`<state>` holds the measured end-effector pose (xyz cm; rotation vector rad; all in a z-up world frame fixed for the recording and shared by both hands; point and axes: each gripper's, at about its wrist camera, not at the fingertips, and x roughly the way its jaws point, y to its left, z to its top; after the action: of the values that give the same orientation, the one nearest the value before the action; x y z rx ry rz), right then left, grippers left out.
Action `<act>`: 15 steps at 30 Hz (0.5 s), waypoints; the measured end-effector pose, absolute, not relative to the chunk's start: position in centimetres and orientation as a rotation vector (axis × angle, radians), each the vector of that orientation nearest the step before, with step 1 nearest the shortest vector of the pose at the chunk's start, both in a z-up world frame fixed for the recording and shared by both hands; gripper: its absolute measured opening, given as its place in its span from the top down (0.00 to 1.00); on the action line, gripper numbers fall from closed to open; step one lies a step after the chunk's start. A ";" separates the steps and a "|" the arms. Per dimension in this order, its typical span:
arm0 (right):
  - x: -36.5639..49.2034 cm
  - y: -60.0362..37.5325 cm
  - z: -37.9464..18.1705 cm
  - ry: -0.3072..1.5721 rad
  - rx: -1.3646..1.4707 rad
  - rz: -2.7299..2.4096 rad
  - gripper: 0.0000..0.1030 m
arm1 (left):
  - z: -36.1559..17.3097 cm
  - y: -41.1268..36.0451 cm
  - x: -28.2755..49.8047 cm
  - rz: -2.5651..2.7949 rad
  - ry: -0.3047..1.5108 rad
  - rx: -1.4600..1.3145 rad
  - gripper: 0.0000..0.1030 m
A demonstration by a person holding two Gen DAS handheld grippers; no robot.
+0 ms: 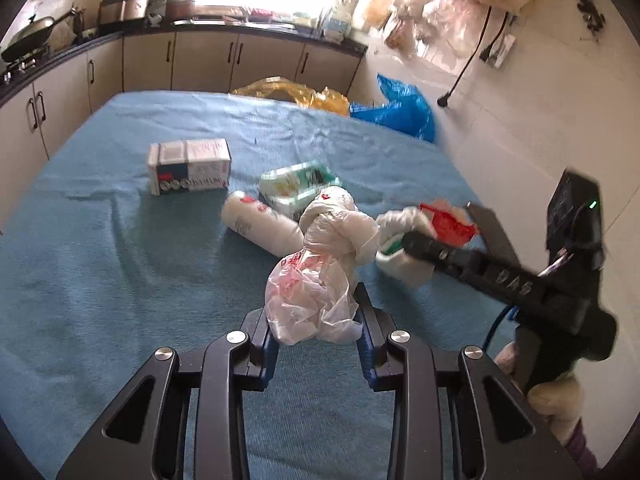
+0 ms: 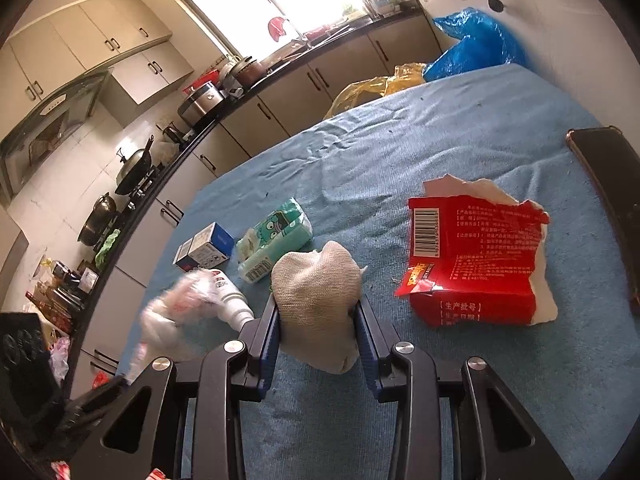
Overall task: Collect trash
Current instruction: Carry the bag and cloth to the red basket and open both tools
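Note:
My left gripper (image 1: 316, 312) is shut on a crumpled white plastic bag with red print (image 1: 320, 276), held just above the blue cloth. That bag shows blurred in the right wrist view (image 2: 172, 312). My right gripper (image 2: 318, 308) is shut on a beige cloth wad (image 2: 320, 292); in the left wrist view the right gripper (image 1: 440, 226) reaches in from the right. On the cloth lie a torn red packet (image 2: 476, 260), a green tissue pack (image 2: 276, 240), a white bottle (image 1: 260, 224) and a small white and blue box (image 1: 188, 172).
The blue cloth (image 1: 100, 260) covers the whole table. A yellow bag (image 1: 292, 92) and a blue bag (image 1: 400, 108) hang past its far edge. A dark phone (image 2: 608, 184) lies at the table's right side. Kitchen cabinets (image 1: 200, 60) and a cluttered counter run behind.

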<state>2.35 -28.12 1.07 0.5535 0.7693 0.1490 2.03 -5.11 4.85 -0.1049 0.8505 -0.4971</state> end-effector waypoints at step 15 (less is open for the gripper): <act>-0.2 -23.6 2.6 0.771 0.518 0.229 0.63 | 10.1 1.5 -9.3 -0.440 0.736 -0.113 0.69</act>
<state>-0.16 -23.60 2.65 0.5180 0.7713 0.2295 -9.34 1.51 10.14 -0.1129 0.7357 -0.4397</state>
